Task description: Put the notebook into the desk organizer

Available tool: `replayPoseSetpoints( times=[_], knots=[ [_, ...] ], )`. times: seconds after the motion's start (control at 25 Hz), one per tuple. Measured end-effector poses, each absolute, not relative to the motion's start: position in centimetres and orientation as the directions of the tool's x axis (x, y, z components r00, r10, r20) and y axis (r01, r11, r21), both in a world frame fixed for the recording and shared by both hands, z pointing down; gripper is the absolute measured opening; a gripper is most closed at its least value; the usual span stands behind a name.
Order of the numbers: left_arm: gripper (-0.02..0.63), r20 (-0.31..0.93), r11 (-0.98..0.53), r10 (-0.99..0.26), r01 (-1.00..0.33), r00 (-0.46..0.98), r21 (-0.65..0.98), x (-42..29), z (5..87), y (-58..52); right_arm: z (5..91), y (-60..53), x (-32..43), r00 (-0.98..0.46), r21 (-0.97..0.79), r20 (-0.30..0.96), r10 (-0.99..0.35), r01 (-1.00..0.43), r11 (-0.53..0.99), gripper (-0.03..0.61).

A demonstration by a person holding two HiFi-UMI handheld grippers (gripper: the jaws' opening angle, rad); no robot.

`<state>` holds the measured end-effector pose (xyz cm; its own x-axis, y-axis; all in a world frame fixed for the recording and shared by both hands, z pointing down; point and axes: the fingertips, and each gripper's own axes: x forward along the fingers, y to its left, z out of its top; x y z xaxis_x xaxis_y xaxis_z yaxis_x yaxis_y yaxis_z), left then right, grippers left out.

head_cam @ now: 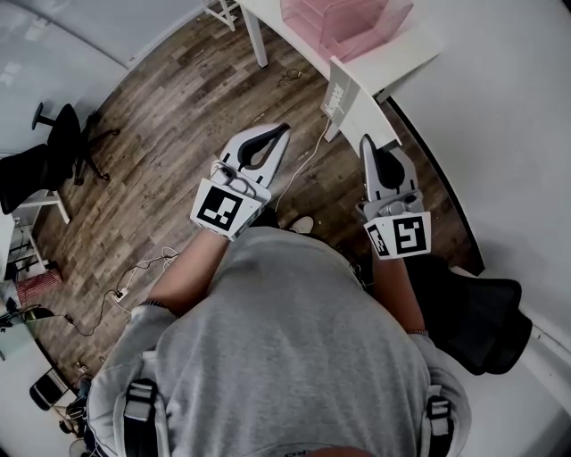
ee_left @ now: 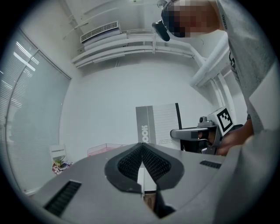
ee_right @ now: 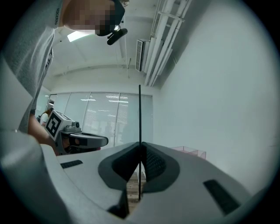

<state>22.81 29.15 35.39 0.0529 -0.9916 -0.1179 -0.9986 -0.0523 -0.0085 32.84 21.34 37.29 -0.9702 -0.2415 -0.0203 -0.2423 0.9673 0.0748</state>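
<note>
My right gripper [head_cam: 367, 143] is shut on the lower edge of a grey and white notebook [head_cam: 357, 107], which stands upright above the wood floor, short of the table. In the right gripper view the notebook [ee_right: 140, 127] shows edge-on as a thin dark line between the closed jaws. The left gripper view shows its cover [ee_left: 157, 124] with the right gripper [ee_left: 173, 134] beneath it. My left gripper [head_cam: 284, 129] is shut on nothing, level with the right one and apart from the notebook. The pink clear desk organizer [head_cam: 343, 22] stands on the white table [head_cam: 419, 49] beyond.
A black office chair [head_cam: 53, 143] stands at the far left on the wood floor, with cables [head_cam: 134, 272] trailing near it. A dark seat [head_cam: 473, 317] is at my right. A white wall runs along the right side.
</note>
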Motion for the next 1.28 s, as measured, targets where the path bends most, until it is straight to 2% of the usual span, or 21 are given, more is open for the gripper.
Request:
replayPoseSetpoints(
  times=[0.84, 1.28],
  knots=[
    [0.02, -0.105, -0.03, -0.994, -0.999, 0.031, -0.014, 23.3, 35.5, 27.4, 37.8, 20.1, 33.0, -0.973, 0.076, 0.007, -0.23, -0.229, 0.97, 0.015],
    [0.02, -0.112, -0.041, -0.993, -0.999, 0.042, -0.018, 17.6, 35.8, 23.9, 37.8, 17.3, 27.8, -0.972, 0.094, 0.033, -0.235, -0.231, 0.968, 0.015]
  ],
)
